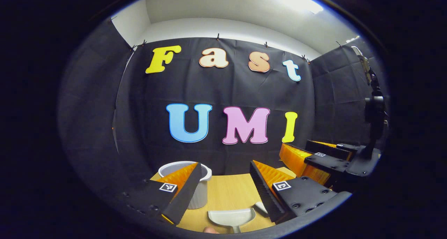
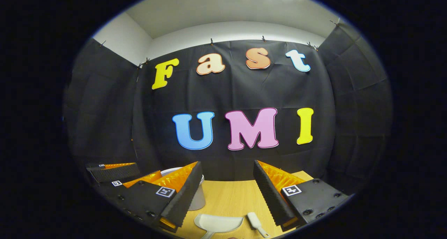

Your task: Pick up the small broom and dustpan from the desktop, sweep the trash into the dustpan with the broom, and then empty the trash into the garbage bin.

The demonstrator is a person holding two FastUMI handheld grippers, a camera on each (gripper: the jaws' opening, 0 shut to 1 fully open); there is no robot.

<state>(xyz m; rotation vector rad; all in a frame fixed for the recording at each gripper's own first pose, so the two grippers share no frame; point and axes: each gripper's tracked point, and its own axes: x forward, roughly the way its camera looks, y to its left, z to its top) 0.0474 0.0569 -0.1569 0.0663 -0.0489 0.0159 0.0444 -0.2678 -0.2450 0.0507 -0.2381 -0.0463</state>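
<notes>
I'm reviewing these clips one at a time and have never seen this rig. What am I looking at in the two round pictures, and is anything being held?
There is no robot here: a person holds a two-finger gripper in each hand, and a fisheye camera rides on each.

The left gripper view looks out between the left gripper; the right gripper appears farther off at its right side. The right gripper view looks along that same right gripper's fingers.

On the wooden desktop lie a pale dustpan and, beside it, the small broom. A white garbage bin stands behind the left gripper's finger.

Both grippers are open and hold nothing; the sweeping has not started. I can't make out any trash.
</notes>
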